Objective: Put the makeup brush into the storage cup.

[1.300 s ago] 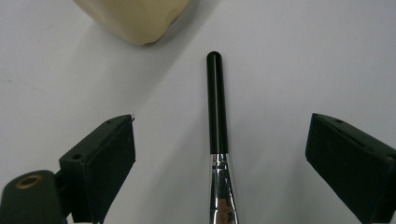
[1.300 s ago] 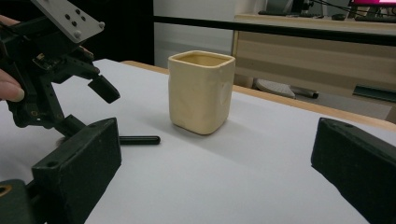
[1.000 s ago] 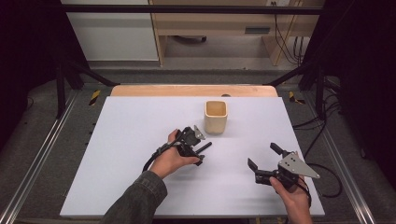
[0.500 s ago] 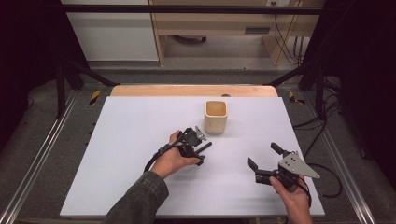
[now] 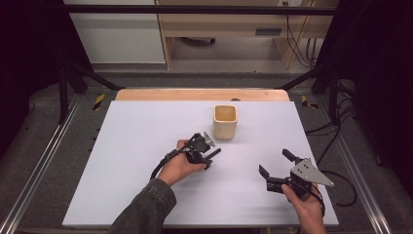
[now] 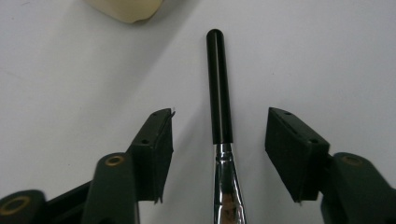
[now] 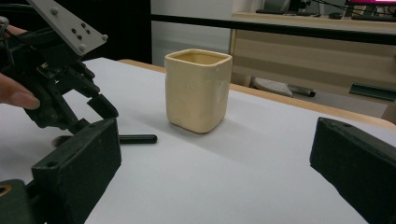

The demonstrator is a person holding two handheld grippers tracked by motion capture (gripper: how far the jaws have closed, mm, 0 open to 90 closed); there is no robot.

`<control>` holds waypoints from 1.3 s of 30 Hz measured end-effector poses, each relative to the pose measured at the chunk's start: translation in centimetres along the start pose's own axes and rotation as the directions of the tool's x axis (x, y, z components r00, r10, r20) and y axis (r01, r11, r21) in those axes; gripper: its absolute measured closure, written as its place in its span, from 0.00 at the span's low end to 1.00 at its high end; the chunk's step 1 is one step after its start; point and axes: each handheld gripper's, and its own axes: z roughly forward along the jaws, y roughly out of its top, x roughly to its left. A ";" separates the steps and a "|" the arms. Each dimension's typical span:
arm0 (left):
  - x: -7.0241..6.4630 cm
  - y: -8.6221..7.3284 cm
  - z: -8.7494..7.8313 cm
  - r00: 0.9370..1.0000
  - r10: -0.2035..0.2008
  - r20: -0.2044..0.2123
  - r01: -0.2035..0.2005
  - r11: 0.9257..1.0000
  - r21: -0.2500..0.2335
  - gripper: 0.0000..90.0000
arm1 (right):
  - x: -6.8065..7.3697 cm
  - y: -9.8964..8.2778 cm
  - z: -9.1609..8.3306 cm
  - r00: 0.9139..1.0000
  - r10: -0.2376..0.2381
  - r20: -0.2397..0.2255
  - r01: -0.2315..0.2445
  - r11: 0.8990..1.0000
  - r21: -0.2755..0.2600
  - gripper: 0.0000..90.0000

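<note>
My left gripper [image 5: 208, 152] sits low over the white surface [image 5: 136, 146], near its middle. A brush [image 6: 220, 116] lies flat on the surface between my left fingers [image 6: 156, 149]. Its black handle points away from me toward the cup [image 5: 225, 121], and its silver ferrule lies nearest the gripper body. My left fingers have just been closing; they stand about half apart, with a clear gap on each side of the brush, so the pads do not touch it.

The cream, square-sided cup stands upright just beyond the handle tip, apart from it.

My right gripper [image 5: 275, 171] rests near the surface's right front corner, well apart from the brush. Its fingers [image 7: 79, 163] stand wide and hold nothing, aimed toward the cup.
</note>
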 end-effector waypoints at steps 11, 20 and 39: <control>0.4 -0.3 0.0 1.000 0.014 0.015 -0.015 0.999 0.043 0.57 | 0.1 0.0 0.0 1.000 -0.003 -0.006 0.003 1.000 0.006 0.03; 0.2 -0.2 0.1 1.000 0.006 0.018 -0.007 0.998 0.057 0.59 | 0.2 0.0 0.1 1.000 -0.005 -0.011 0.005 1.000 0.011 0.03; 0.3 -0.2 0.8 0.999 0.017 0.049 -0.021 0.997 0.078 0.82 | 0.1 0.0 0.1 1.000 0.000 -0.012 0.000 1.000 0.009 0.03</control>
